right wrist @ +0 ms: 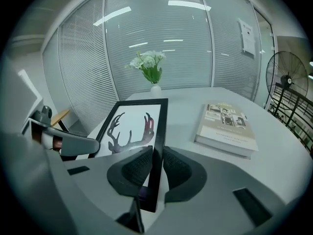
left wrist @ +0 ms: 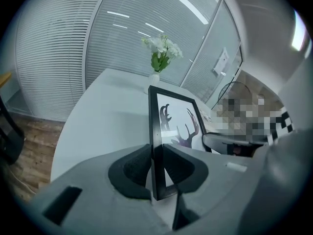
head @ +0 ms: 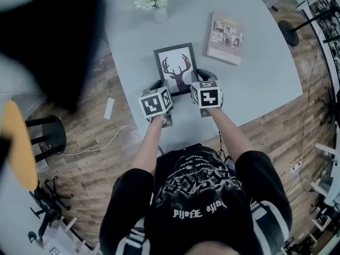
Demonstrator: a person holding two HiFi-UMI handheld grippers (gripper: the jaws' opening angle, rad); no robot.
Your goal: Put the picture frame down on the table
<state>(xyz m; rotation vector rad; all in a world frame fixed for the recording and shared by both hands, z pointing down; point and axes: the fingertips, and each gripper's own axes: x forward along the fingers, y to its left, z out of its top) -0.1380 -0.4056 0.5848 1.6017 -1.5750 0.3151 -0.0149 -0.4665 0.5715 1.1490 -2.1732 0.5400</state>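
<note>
- Left gripper (left wrist: 157, 166): jaws clamped on the left edge of the picture frame (head: 176, 68), near its bottom corner.
- Right gripper (right wrist: 155, 169): jaws clamped on the right edge.
- Picture frame, antler print, over near side of table (head: 255, 89); contact unclear.
- Beyond: book (head: 226, 37) to the right, flower vase (head: 154, 4) at the far edge.
</note>
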